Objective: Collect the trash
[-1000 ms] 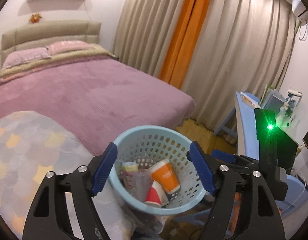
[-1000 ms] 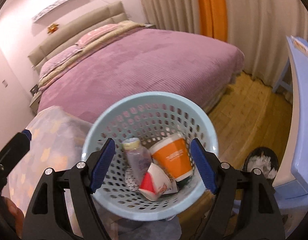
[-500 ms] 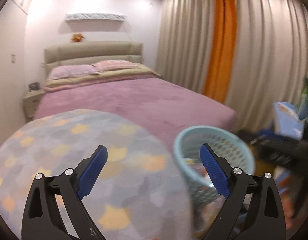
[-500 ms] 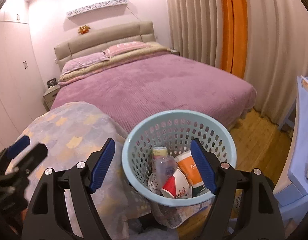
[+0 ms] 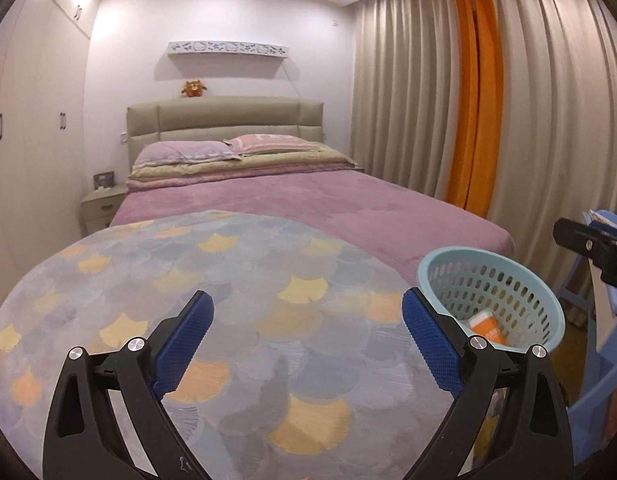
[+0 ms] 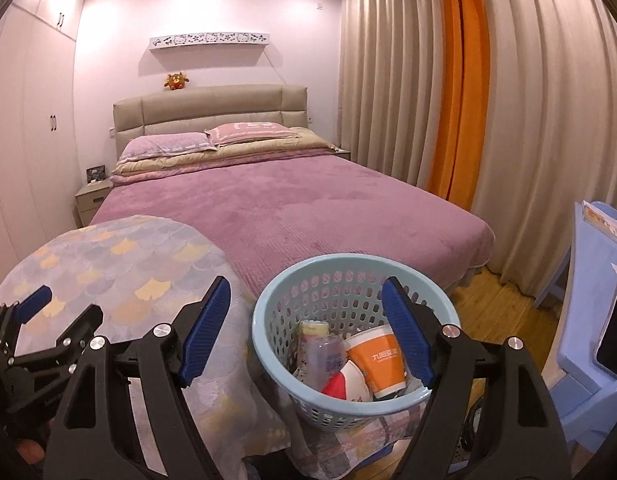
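A light-blue perforated basket (image 6: 348,402) stands beside the round table with the scale-patterned cloth (image 6: 128,264). In it lie an orange paper cup (image 6: 382,360), a clear plastic bottle (image 6: 324,356) and a red-and-white cup (image 6: 344,384). My right gripper (image 6: 304,308) hovers open just in front of the basket's near-left rim, its pads not pressing on it. My left gripper (image 5: 308,316) is wide open over the cloth (image 5: 268,280) with nothing between its fingers. The basket (image 5: 468,251) is to its right, the orange cup (image 5: 486,322) showing inside. The left gripper (image 6: 60,312) also appears low left in the right wrist view.
A bed with a purple cover (image 6: 308,200) fills the room beyond the table. Beige and orange curtains (image 6: 448,100) hang on the right. A blue desk (image 6: 588,280) stands on the wooden floor (image 6: 508,312) at the far right. White wardrobes (image 6: 24,140) and a nightstand (image 6: 88,196) line the left.
Both views swung up from looking down into the basket. My left gripper moved left off the basket to over the cloth and its jaws widened. The basket slid right in both views.
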Tool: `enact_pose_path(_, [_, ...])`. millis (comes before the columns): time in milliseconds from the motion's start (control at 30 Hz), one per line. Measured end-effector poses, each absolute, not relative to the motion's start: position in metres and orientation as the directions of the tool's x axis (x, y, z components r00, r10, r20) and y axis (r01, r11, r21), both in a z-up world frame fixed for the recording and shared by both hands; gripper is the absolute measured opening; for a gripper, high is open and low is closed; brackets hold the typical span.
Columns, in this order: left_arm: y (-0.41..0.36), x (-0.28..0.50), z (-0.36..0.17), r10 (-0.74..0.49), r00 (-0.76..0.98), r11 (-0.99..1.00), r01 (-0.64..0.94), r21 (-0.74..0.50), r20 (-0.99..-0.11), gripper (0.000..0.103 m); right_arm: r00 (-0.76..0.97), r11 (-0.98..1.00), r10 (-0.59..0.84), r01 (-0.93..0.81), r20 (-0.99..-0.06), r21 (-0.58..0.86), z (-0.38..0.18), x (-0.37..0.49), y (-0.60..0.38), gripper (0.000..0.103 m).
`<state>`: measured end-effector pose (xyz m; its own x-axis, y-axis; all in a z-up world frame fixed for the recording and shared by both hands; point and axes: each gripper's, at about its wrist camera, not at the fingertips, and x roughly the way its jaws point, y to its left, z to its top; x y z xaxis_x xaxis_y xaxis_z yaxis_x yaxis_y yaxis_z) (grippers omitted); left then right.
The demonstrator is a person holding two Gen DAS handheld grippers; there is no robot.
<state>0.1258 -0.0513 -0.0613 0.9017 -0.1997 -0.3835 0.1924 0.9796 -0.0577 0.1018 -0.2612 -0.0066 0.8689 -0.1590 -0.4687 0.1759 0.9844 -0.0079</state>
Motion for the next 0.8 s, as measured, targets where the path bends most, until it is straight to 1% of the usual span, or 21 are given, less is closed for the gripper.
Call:
enact_pose_path(100, [-0.050,0.124,-0.061,-0.192,0.908,0.981,0.186,-0.053,-0.373,0.093,0.867,0.984,-0.163,0.177,-0.470,-0.014,-0.009,0.103,-0.258,0.074])
enact_pose_path(333, [-0.045,0.126,-0.065,-0.205,0.899,0.979,0.192,-0.072,-0.387,0.095,0.867,0.983,-0.170,0.183,-0.469,-0.017,-0.012,0.105,-0.252,0.074])
enact_pose_path(533, [-0.042,0.129,-0.066,-0.212,0.892,0.977,0.190,-0.094,-0.398,0.095,0.865,0.982,-0.171,0.189,-0.471,-0.009,-0.016,0.102,-0.256,0.074])
enact_pose_path(800, [-0.045,0.128,-0.067,-0.213,0.890,0.977,0.193,-0.090,-0.403,0.095,0.864,0.981,-0.167,0.192,-0.475,0.004,-0.018,0.100,-0.261,0.074])
